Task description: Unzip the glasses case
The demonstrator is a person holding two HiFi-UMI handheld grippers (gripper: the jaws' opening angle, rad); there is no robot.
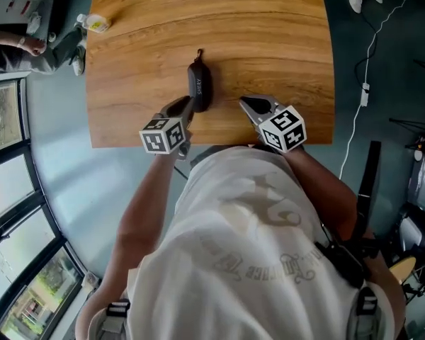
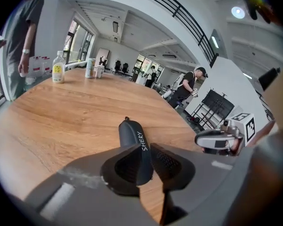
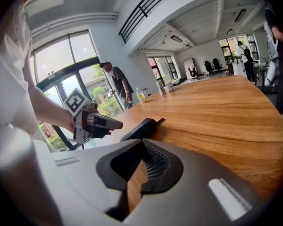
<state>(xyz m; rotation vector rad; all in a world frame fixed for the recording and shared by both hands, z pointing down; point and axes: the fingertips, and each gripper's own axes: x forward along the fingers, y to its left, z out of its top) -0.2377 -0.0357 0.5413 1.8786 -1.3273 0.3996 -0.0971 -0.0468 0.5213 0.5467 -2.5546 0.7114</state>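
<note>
The closed-looking glasses case (image 1: 199,85) lies on the wooden table (image 1: 269,41), its pull tab (image 1: 200,52) at 12 o'clock. The left gripper (image 1: 185,108), jaws slightly apart, straddles the case's 6 o'clock end. The right gripper (image 1: 246,105) sits closed and empty at 4 o'clock. This looks like bracing; next, the right gripper must pinch the tab.

The glasses case (image 2: 132,142) reads, it seems, "SHERY" (white letters along its side).

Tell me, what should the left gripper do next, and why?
Probably close the left gripper on the near end of the glasses case. That end already lies between its slightly parted jaws, and the case likely needs holding steady before the shut, empty right gripper goes for the zipper pull at the far end.
</note>
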